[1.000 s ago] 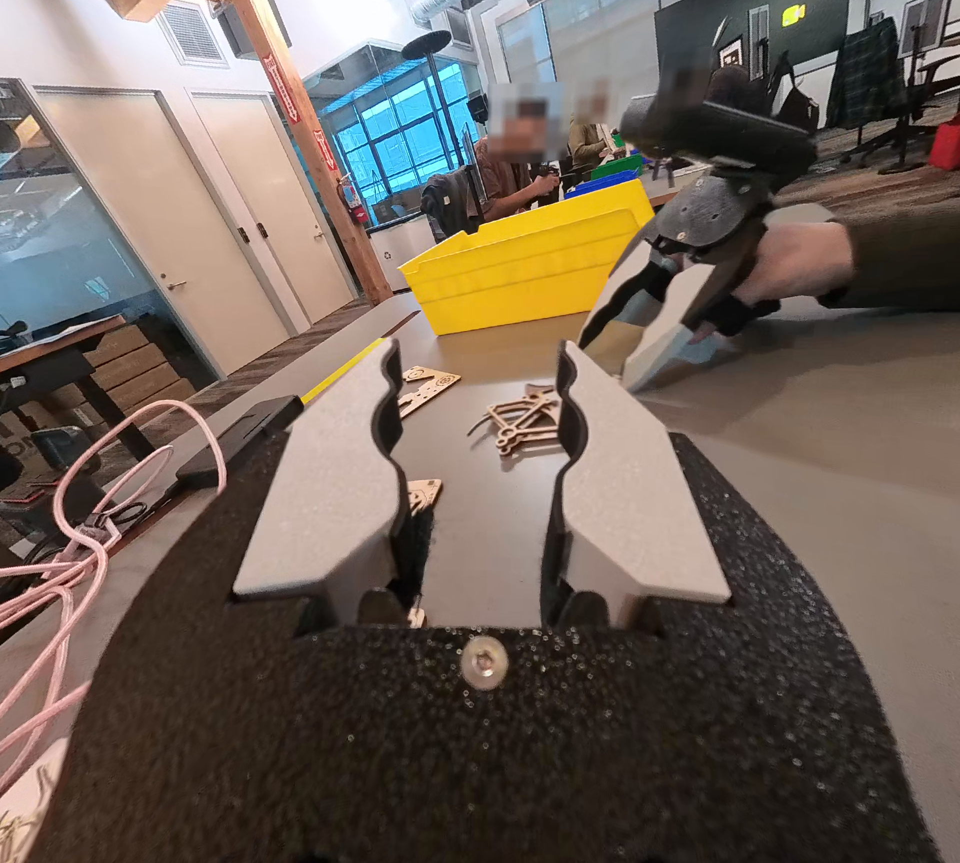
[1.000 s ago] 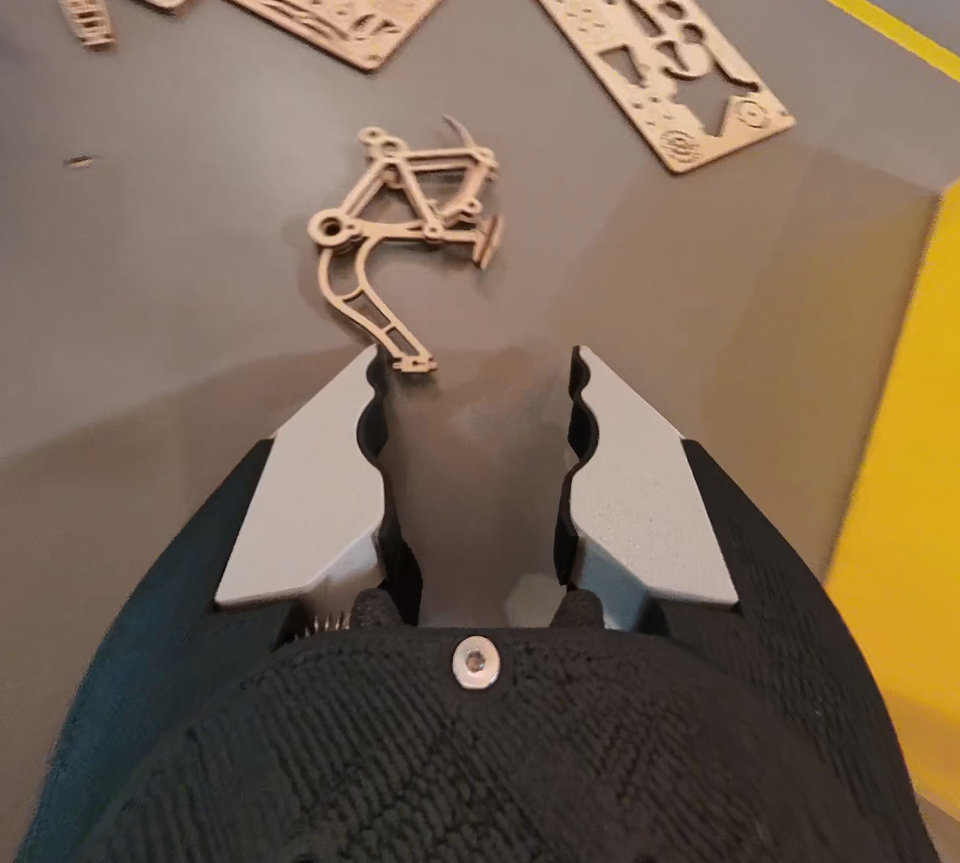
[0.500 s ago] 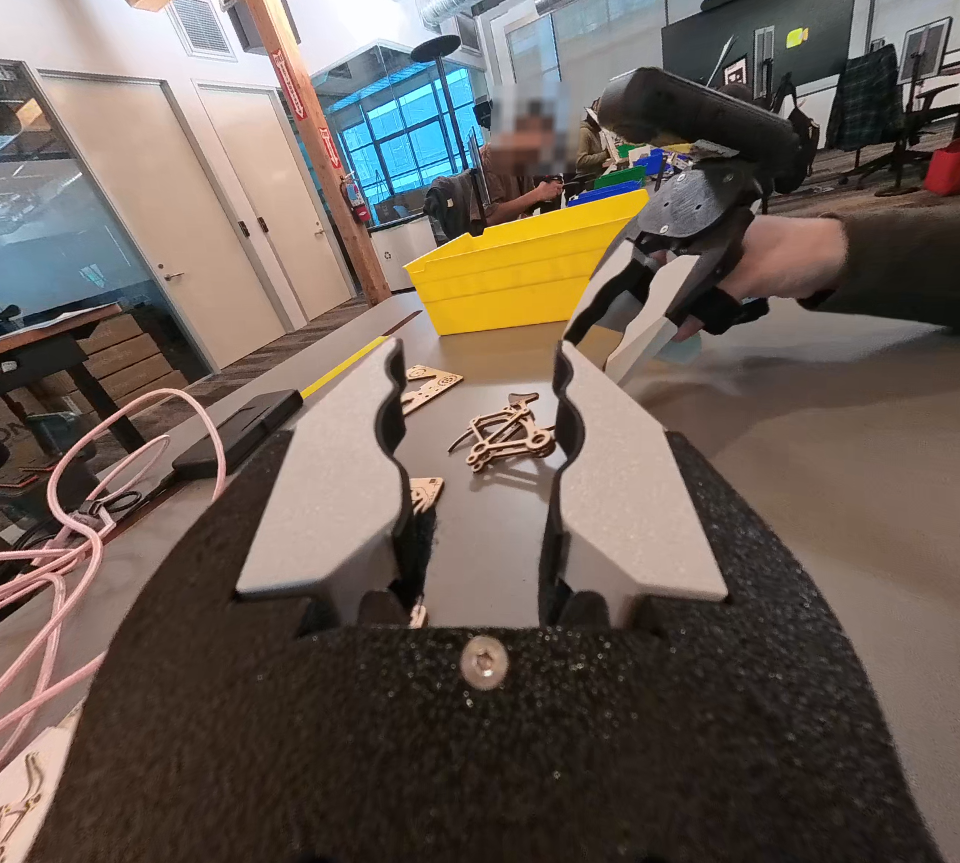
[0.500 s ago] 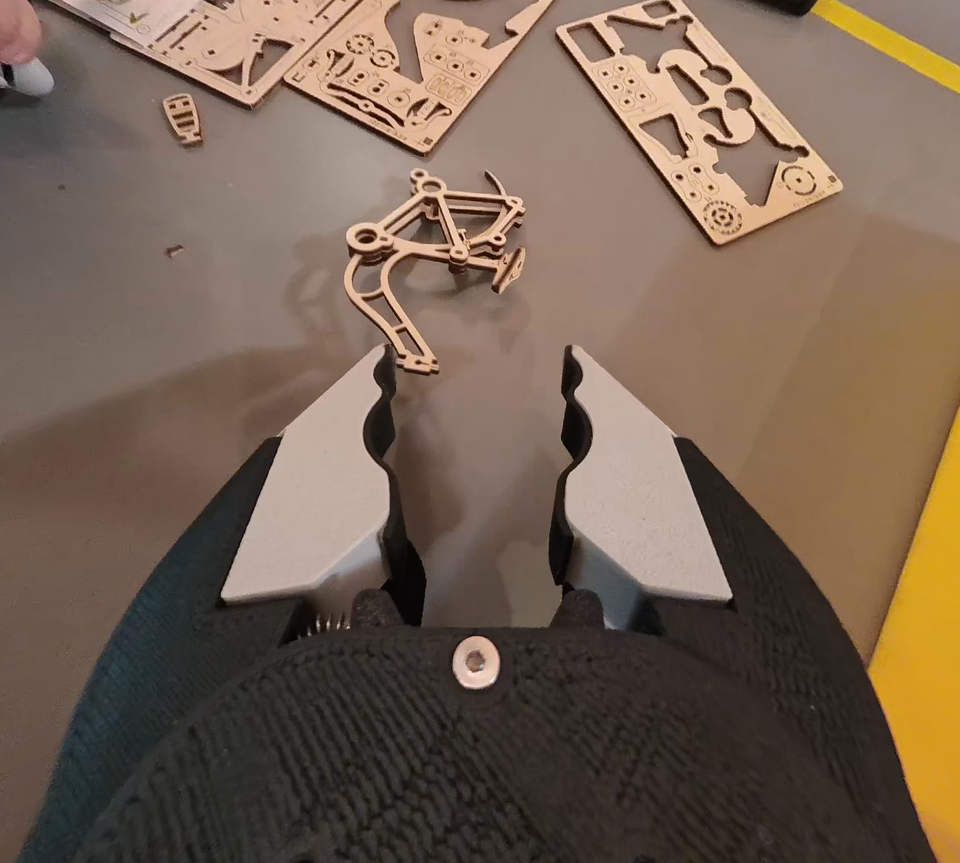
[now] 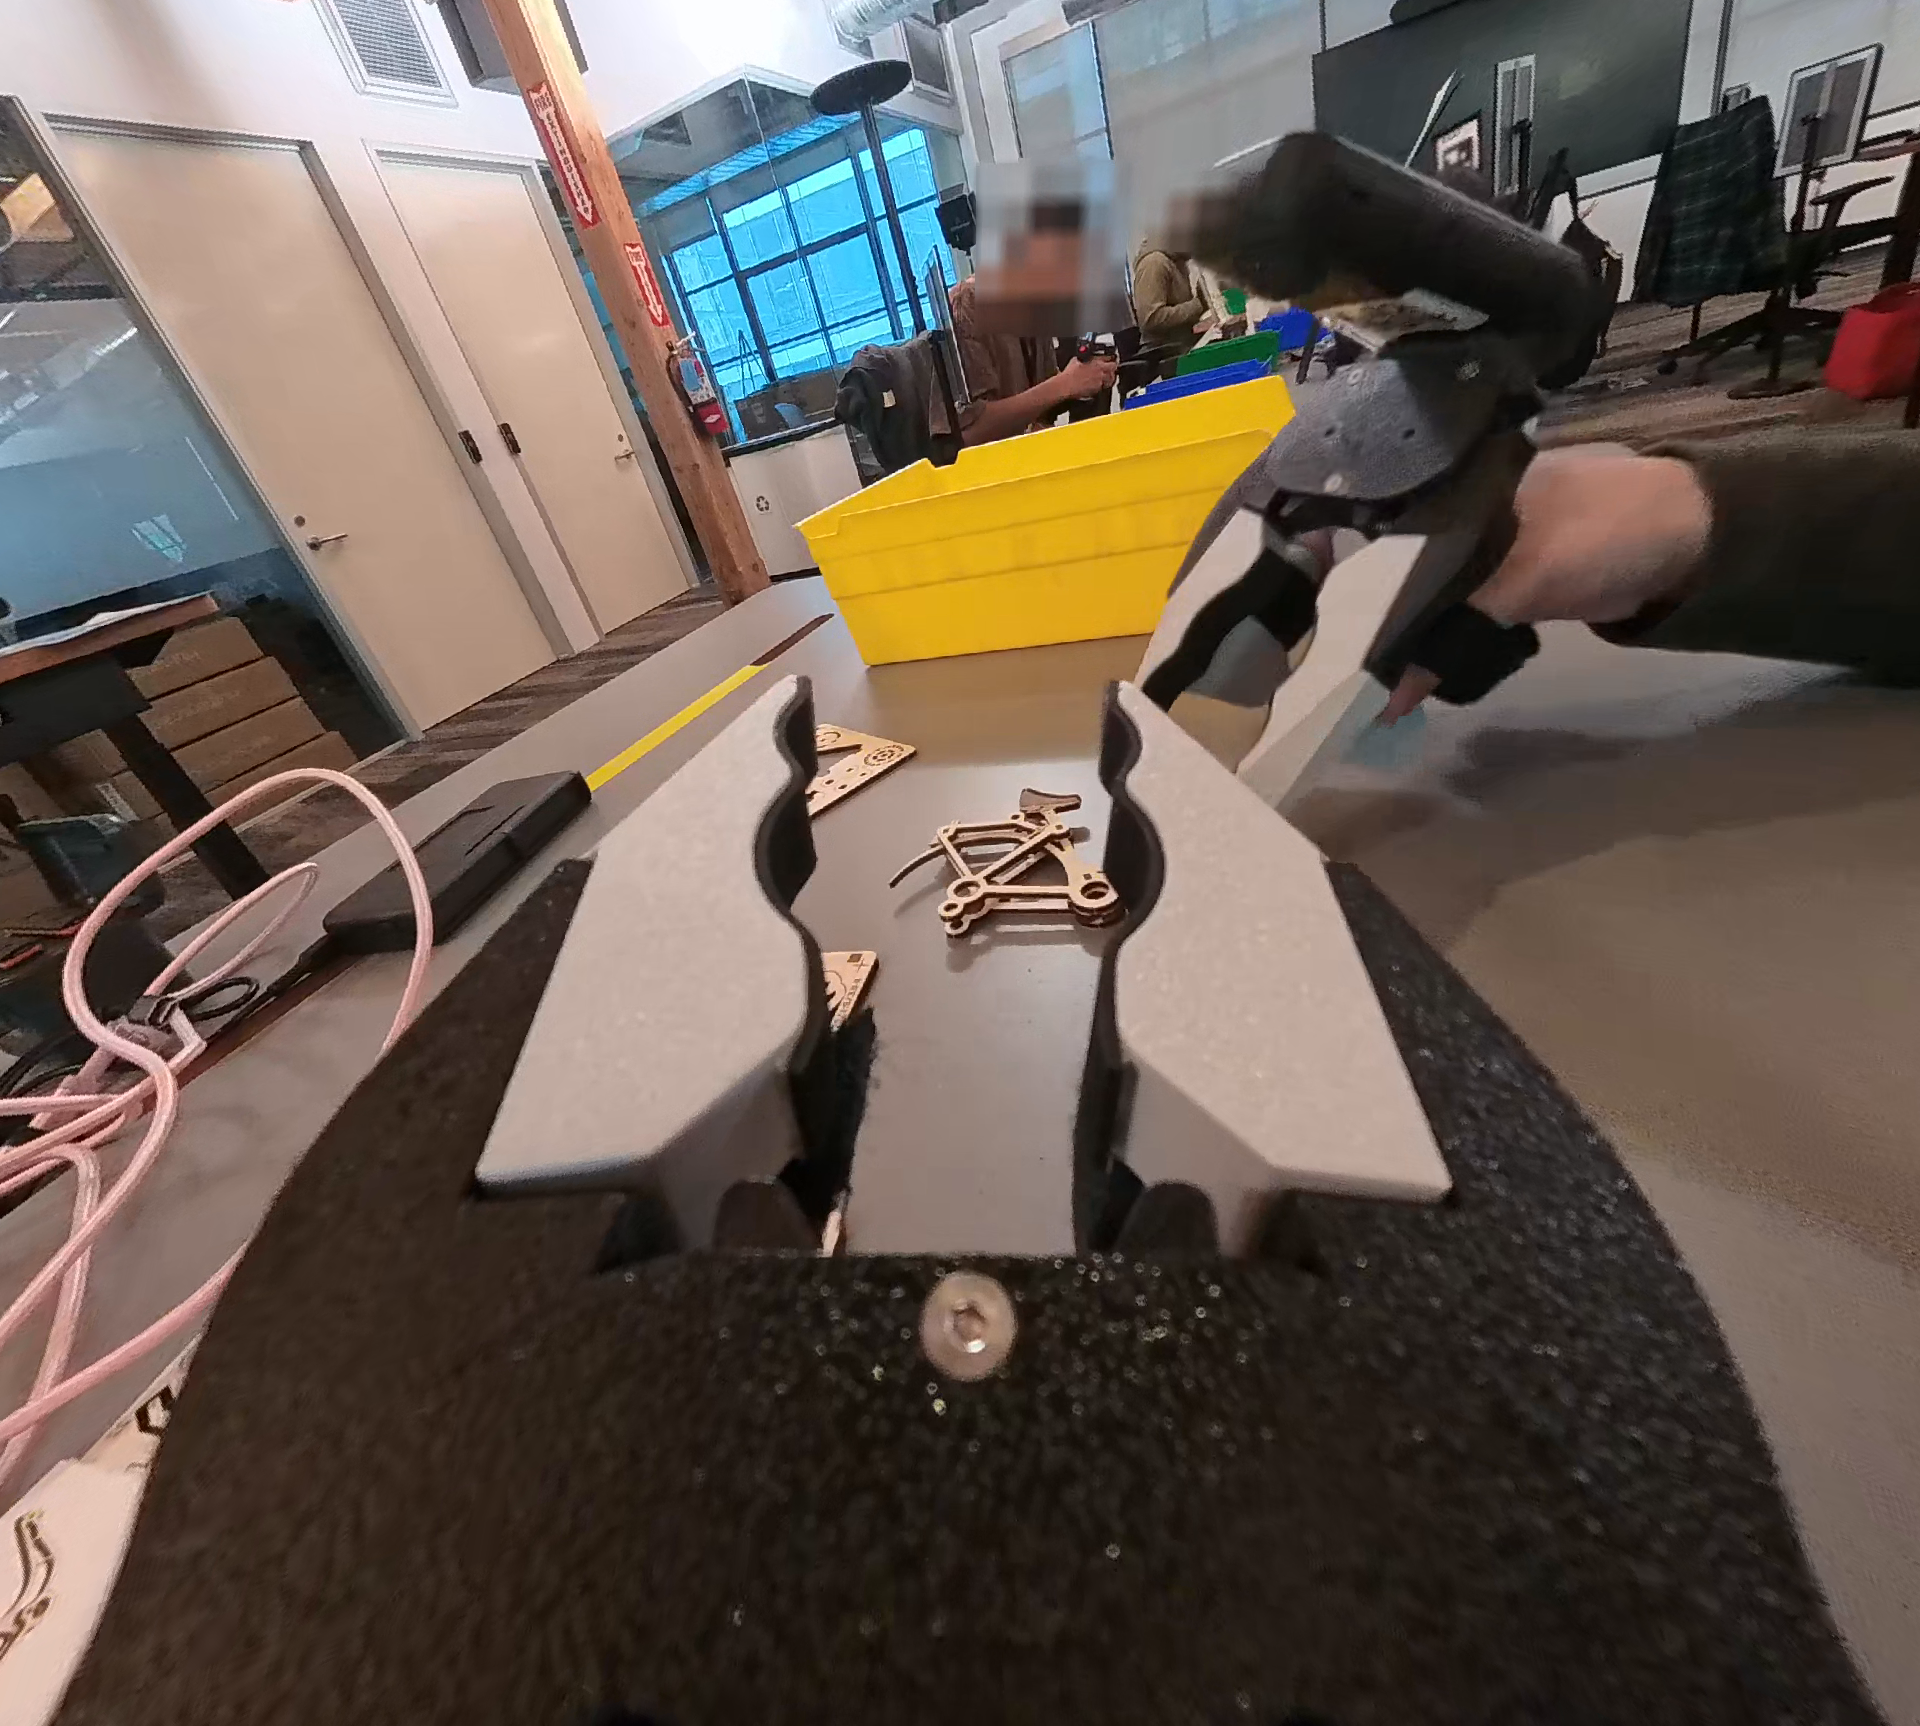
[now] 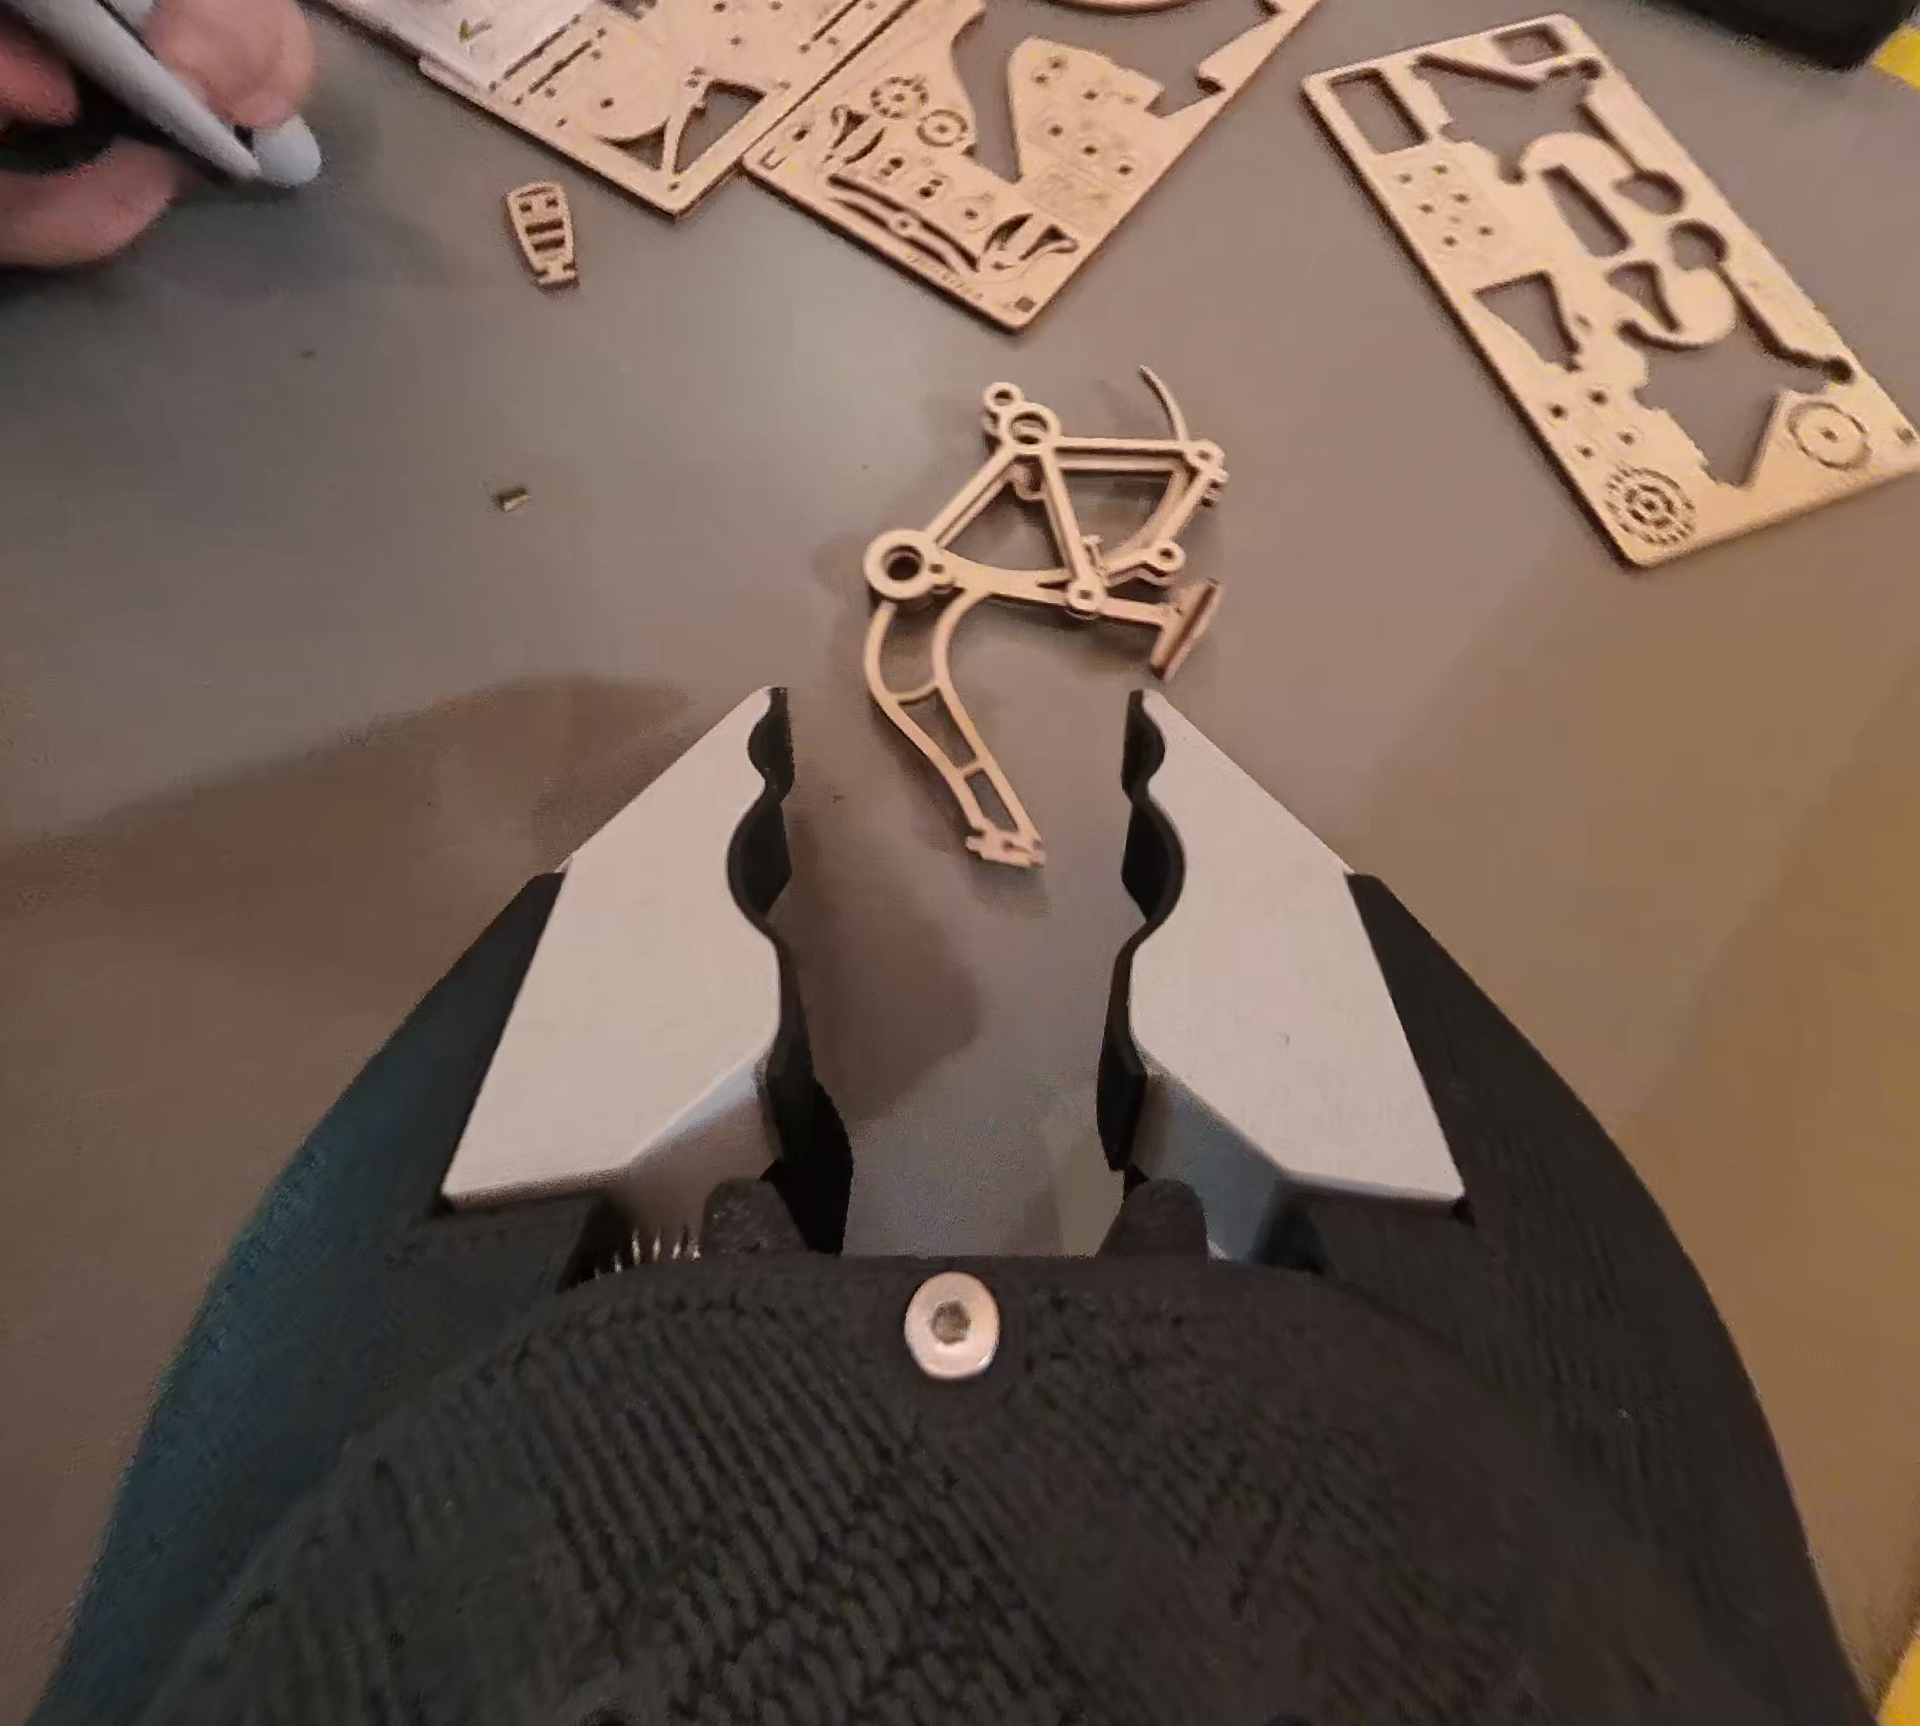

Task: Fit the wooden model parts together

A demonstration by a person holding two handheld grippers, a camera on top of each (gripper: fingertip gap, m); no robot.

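A small wooden frame assembly [image 6: 1039, 575] lies flat on the grey table; it also shows in the left wrist view [image 5: 1023, 876]. My right gripper [image 6: 956, 705] is open and empty, above the table, with the assembly's curved leg lying between its fingertips. My left gripper [image 5: 956, 700] is open and empty, low over the table, with the assembly just ahead between its fingers. The right gripper [image 5: 1210, 736] also shows in the left wrist view, held by a hand, tips angled down beside the assembly. The left gripper's fingertip [image 6: 291, 164] shows at the top left of the right wrist view.
Three laser-cut wooden sheets [image 6: 1039, 107] [image 6: 748, 14] [image 6: 1600, 284] lie beyond the assembly, with a small loose wooden piece [image 6: 540, 237] nearby. A black box [image 5: 457, 855], a pink cable [image 5: 208, 949] and a yellow bin [image 5: 1039, 554] sit around the table. People sit at another desk behind the bin. The small loose wooden piece [image 6: 540, 237] sits 12 centimeters or so from the ends of my left fingers.
My right gripper has shifted so the assembly's leg now lies between its tips instead of at the left tip, and more sheets show. My left gripper has come into the right wrist view. Both stay open.
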